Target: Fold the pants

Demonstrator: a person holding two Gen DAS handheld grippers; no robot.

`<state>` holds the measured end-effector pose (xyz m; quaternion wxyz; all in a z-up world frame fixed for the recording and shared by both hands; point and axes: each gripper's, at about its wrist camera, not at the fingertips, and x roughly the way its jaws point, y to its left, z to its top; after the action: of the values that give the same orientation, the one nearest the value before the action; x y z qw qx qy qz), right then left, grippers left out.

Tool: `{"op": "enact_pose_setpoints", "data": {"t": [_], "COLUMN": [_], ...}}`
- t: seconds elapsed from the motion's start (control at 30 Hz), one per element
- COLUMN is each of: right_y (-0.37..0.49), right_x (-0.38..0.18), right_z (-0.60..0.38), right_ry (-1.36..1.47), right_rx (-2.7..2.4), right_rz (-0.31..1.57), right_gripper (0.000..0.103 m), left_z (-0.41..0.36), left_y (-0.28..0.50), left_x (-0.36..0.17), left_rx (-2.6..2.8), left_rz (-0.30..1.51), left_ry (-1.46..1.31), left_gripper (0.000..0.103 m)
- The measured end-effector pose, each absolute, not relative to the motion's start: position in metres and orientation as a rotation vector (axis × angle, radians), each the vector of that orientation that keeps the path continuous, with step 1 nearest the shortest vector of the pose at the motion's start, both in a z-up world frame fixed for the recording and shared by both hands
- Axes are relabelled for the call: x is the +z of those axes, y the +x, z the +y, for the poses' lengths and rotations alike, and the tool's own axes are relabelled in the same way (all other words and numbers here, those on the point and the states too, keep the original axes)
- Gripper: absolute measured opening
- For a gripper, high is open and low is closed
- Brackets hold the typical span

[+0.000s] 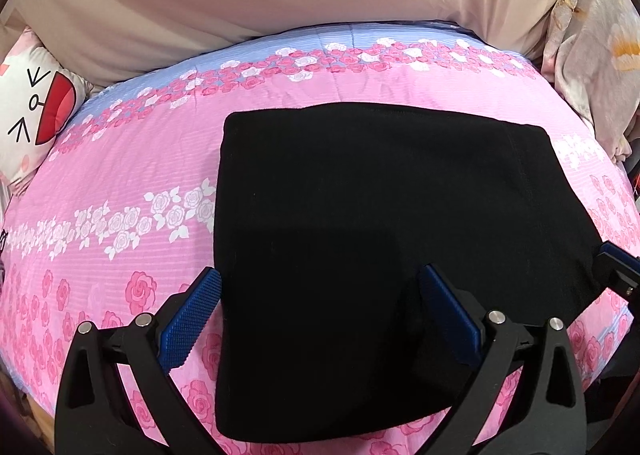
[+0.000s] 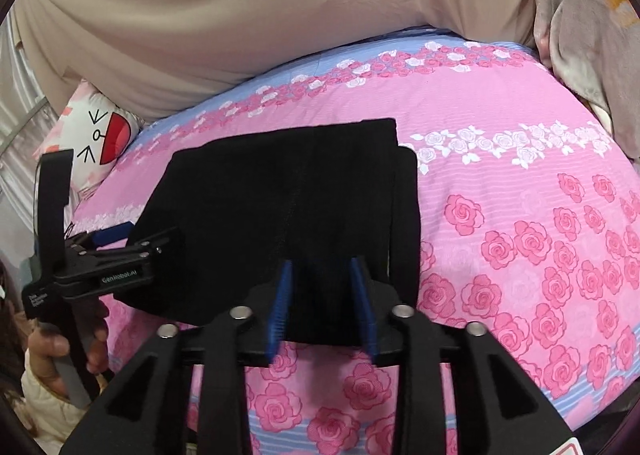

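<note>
Pants (image 1: pixel 360 215) folded square on the bed (image 1: pixel 120 255) — left tongs (image 1: pixel 320 315) released wide, right tongs (image 2: pixel 324 307) part-open, gripping nothing — lift clear straight, don't snag the hem.

Folded pants (image 1: pixel 380 215) on bedspread (image 1: pixel 120 159)
</note>
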<state>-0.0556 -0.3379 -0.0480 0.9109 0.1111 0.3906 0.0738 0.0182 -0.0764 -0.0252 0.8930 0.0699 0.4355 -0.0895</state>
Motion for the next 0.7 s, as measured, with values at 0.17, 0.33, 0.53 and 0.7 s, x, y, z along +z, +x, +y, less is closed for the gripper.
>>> {"op": "enact_pose_setpoints", "data": {"t": [0.17,0.33,0.53,0.7], "right_y": [-0.046,-0.03,-0.045,-0.03], "right_x": [-0.05,-0.07,-0.027,-0.077], "right_z": [-0.346,-0.339,-0.355,-0.368], "right_ry": [0.215,0.192,0.197,0.292], "right_rx": [0.117,0.125,0.151,0.148], "right_rz": [0.82,0.86,0.746,0.847], "right_gripper": [0.047,0.036,0.011,0.022], "left_z": [-0.073,-0.071,-0.074,-0.078], "left_y": [0.015,0.013,0.013,0.016], "left_x": [-0.02,-0.015,-0.014,-0.02], "left_rx": [-0.182,-0.183,-0.173,-0.178], "left_rz": [0.889,0.879,0.873,0.889], "left_ry": [0.135,0.13,0.145,0.152], "left_gripper": [0.097,0.097,0.097,0.097]}}
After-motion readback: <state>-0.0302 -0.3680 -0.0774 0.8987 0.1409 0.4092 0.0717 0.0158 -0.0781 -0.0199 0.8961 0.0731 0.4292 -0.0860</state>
